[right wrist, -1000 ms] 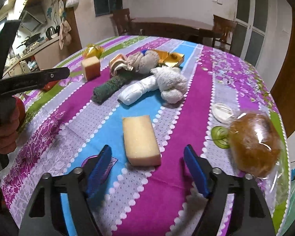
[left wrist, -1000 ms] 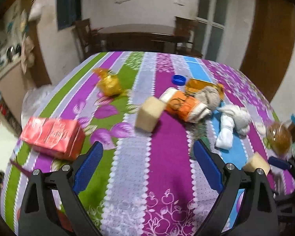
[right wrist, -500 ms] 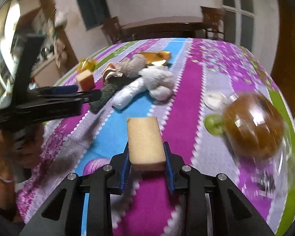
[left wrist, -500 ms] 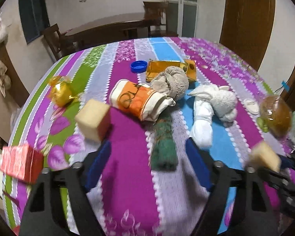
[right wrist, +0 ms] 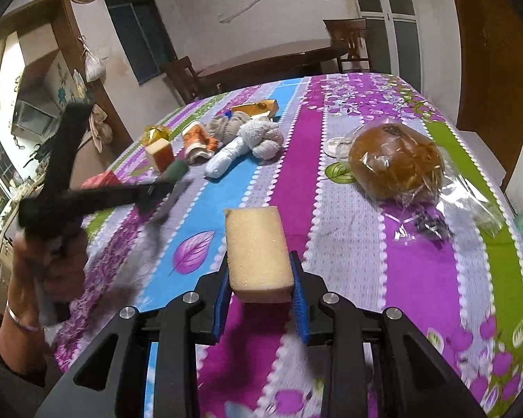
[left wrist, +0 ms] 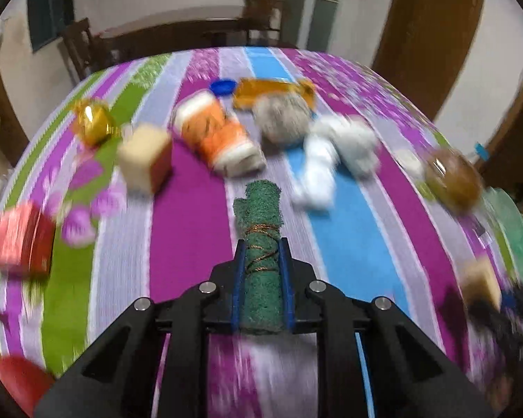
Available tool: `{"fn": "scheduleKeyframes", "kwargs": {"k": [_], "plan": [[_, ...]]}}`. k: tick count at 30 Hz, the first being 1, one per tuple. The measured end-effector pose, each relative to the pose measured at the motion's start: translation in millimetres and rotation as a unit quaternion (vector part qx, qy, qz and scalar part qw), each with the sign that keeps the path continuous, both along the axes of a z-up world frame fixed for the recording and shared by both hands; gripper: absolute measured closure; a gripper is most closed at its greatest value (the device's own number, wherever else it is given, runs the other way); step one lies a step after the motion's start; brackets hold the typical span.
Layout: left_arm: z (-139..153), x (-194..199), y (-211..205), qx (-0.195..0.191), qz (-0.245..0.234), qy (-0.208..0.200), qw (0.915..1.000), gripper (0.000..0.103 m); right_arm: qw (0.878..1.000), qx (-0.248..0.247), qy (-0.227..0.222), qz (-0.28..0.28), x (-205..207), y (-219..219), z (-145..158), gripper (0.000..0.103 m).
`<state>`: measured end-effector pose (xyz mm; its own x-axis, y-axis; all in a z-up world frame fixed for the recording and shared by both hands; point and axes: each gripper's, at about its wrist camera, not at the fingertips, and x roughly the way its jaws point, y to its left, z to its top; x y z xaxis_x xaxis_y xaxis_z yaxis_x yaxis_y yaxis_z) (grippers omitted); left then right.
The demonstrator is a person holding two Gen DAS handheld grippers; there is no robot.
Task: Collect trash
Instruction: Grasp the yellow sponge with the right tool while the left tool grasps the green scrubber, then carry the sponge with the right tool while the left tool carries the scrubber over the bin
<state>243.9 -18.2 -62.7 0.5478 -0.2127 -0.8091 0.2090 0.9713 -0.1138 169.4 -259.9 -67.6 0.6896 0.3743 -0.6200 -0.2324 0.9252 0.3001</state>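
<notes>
My left gripper point(left wrist: 260, 244) is shut on a rolled green scouring pad point(left wrist: 261, 230) tied with brown string, held above the striped tablecloth point(left wrist: 191, 216). My right gripper point(right wrist: 259, 261) is shut on a yellow sponge block point(right wrist: 256, 247), lifted off the cloth. In the right wrist view the left gripper point(right wrist: 164, 184) shows blurred at the left with the green pad point(right wrist: 176, 170). In the left wrist view the right gripper with the sponge point(left wrist: 481, 282) shows blurred at the right edge.
On the table lie an orange crushed cup point(left wrist: 216, 136), grey cloth ball point(left wrist: 282, 122), white knotted cloth point(left wrist: 334, 153), second sponge block point(left wrist: 144, 156), gold wrapper point(left wrist: 94, 122), red box point(left wrist: 14, 237), blue cap point(left wrist: 222, 87), amber packet point(left wrist: 272, 90) and wrapped bun point(right wrist: 397, 163).
My left gripper moved forward and shut on the green pad, then lifted it. My right gripper, shut on the sponge half a second ago, has raised it further.
</notes>
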Motion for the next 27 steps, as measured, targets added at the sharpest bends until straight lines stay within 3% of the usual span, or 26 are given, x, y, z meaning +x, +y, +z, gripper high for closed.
{"fn": "scheduleKeyframes", "kwargs": {"k": [7, 13, 20, 27], "plan": [[14.8, -69.1, 12.1, -0.014, -0.006, -0.036, 0.9993, 0.087, 0.999, -0.025, -0.034, -0.027, -29.4, 6.4, 8.9, 0.071], [24.7, -98.0, -6.6, 0.042, 0.011, -0.111, 0.9929, 0.087, 0.995, -0.037, -0.066, -0.064, -56.7, 8.2, 14.7, 0.071], [21.8, -96.3, -14.6, 0.026, 0.003, -0.103, 0.9943, 0.087, 0.991, -0.04, -0.085, -0.09, -78.3, 3.1, 20.0, 0.071], [14.7, -99.7, -24.2, 0.034, -0.006, -0.098, 0.9946, 0.087, 0.991, -0.035, -0.081, -0.1, -85.8, -2.4, 17.9, 0.071]]}}
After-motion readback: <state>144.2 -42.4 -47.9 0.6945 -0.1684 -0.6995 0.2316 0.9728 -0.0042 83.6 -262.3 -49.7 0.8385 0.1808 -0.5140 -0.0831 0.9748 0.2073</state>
